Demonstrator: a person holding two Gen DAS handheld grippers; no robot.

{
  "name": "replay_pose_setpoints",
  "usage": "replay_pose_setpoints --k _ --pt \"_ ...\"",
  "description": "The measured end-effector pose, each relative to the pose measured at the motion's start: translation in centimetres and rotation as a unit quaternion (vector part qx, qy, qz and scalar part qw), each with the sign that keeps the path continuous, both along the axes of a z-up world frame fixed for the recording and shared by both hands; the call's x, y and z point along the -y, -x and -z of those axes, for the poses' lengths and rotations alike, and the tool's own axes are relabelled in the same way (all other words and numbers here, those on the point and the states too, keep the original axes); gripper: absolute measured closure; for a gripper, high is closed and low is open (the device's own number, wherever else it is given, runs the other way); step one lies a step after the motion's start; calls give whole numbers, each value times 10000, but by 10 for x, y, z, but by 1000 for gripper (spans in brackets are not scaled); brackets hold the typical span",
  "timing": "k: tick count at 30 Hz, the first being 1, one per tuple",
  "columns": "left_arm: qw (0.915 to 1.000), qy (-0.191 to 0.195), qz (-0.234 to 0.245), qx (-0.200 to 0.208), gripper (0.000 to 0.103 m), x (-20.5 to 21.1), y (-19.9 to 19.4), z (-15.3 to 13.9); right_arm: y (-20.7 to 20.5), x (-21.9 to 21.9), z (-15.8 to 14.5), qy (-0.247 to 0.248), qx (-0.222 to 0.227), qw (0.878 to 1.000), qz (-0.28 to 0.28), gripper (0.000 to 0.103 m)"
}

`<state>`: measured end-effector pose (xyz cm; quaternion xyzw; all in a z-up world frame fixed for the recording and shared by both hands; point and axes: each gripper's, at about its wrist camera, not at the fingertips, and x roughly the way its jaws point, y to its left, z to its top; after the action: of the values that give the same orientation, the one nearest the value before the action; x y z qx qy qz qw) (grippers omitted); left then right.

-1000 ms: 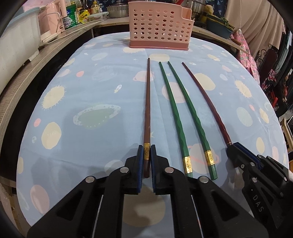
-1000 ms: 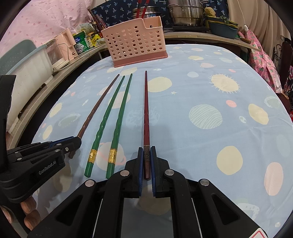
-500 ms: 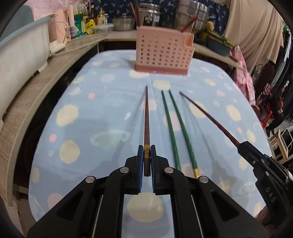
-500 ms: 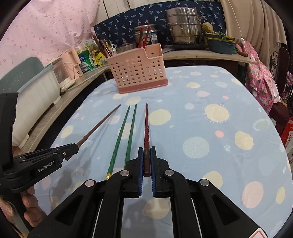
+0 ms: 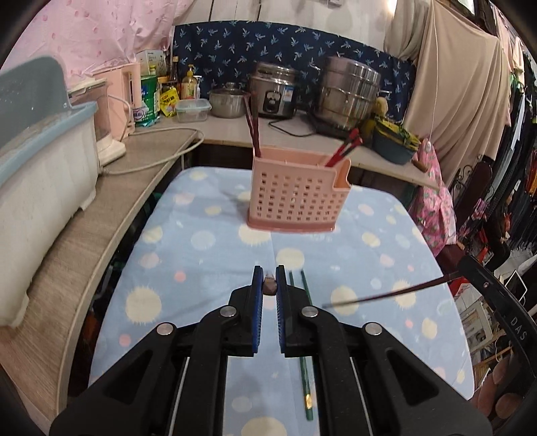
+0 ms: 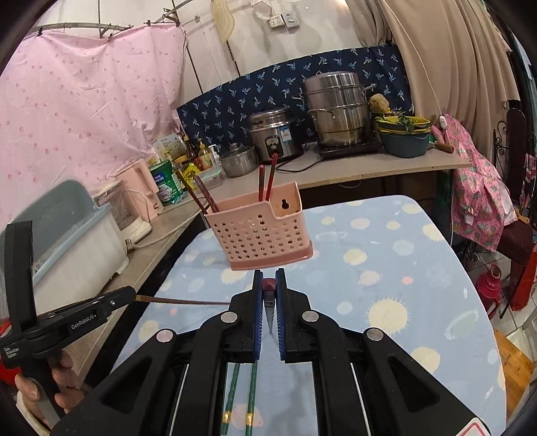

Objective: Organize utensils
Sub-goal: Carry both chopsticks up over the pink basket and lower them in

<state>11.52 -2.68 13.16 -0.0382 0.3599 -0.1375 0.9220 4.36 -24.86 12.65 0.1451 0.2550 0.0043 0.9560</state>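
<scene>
A pink spotted sheet hangs across the left wall, and a navy leaf-print cloth backs the wooden counter — crowded with steel pots, a rice cooker and a pink kettle. Beige curtains fall at the right; a wall socket sits high up.

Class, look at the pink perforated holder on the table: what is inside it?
The pink holder contains two pairs of dark red chopsticks, leaning out at opposite ends. Their lower ends are hidden by its walls.
</scene>
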Motion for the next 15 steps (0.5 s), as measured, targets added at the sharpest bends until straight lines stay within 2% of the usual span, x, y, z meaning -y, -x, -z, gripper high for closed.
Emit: replay_pose_setpoints --k 8,15 --pt "9997 113 -26 196 96 4 -41 -36 -39 12 -29 -206 182 9996 -11 96" --pt "9981 337 -66 519 96 3 -70 -80 -66 22 -73 -363 620 9974 -38 96"
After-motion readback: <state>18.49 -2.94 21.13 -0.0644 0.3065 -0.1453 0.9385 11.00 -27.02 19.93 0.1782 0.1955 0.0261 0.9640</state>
